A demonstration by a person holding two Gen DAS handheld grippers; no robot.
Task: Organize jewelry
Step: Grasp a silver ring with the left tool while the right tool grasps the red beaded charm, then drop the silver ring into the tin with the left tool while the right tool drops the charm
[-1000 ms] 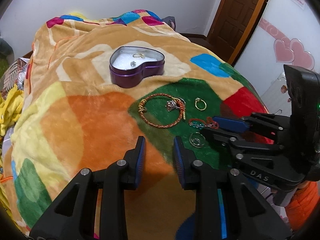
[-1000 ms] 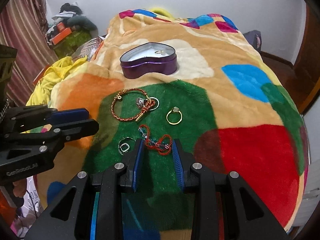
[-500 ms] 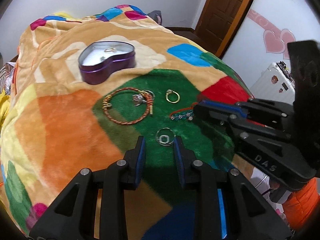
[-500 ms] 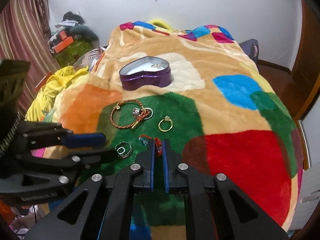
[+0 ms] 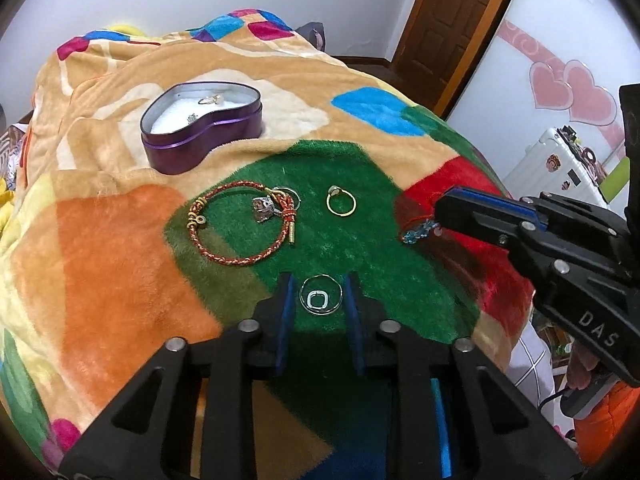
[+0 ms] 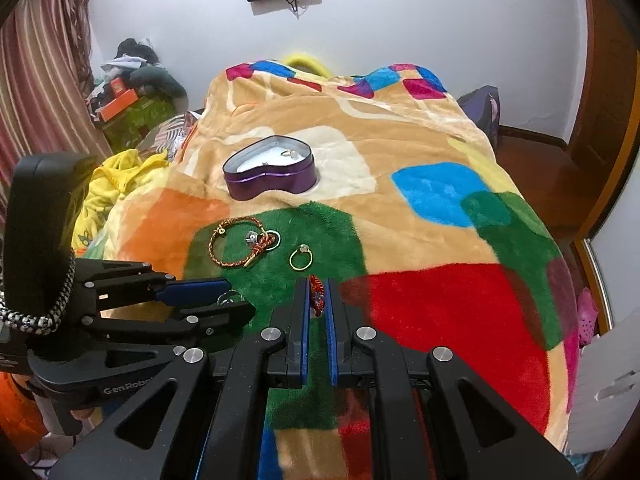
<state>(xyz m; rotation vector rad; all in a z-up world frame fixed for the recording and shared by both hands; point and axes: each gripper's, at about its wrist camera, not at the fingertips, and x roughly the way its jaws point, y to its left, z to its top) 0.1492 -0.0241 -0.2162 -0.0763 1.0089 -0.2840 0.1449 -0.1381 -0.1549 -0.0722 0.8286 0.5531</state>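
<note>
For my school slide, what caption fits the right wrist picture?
Right gripper pinches a red beaded bracelet above the colourful fleece blanket, purple heart-shaped tin beyond.

1. Blanket [image 5: 120, 264]: patchwork of orange, green, red, blue, tan and cream.
2. Heart tin [image 5: 202, 136]: purple wall, white lining.
3. Braided bracelet [image 5: 240, 224]: red and gold.
4. Ring [image 5: 341, 204]: gold.
5. Beaded bracelet [image 6: 317, 294]: red with blue beads.
6. Fingers [image 5: 285, 308]: black, blue pads.

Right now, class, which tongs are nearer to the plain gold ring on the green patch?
Right. The right tongs, shut on the red beaded bracelet, sit just before the gold ring; the left tongs straddle the silver ring, farther back.
</note>
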